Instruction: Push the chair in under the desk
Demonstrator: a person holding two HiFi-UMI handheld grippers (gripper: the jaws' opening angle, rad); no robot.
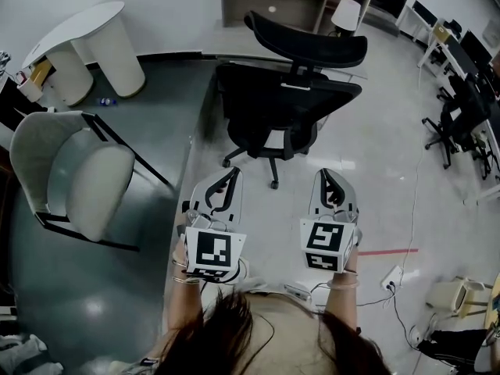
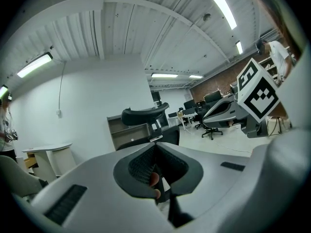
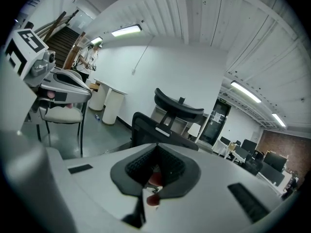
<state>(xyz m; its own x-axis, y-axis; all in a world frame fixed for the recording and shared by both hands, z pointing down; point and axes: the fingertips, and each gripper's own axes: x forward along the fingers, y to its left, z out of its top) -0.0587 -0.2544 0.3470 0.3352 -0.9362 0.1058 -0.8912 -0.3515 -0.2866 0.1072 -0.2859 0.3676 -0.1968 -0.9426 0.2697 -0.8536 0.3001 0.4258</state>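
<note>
Approach step: left gripper (image 1: 230,176) and right gripper (image 1: 328,180), jaws together and empty, hang at lower centre, short of the chair (image 1: 289,100) (upper centre), so next they should meet its backrest and push.

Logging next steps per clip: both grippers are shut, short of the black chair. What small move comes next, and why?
Probably ease both forward onto the back of the black chair. The left gripper and right gripper are shut, empty and side by side. Bare floor separates them from the chair, whose back faces them.
</note>
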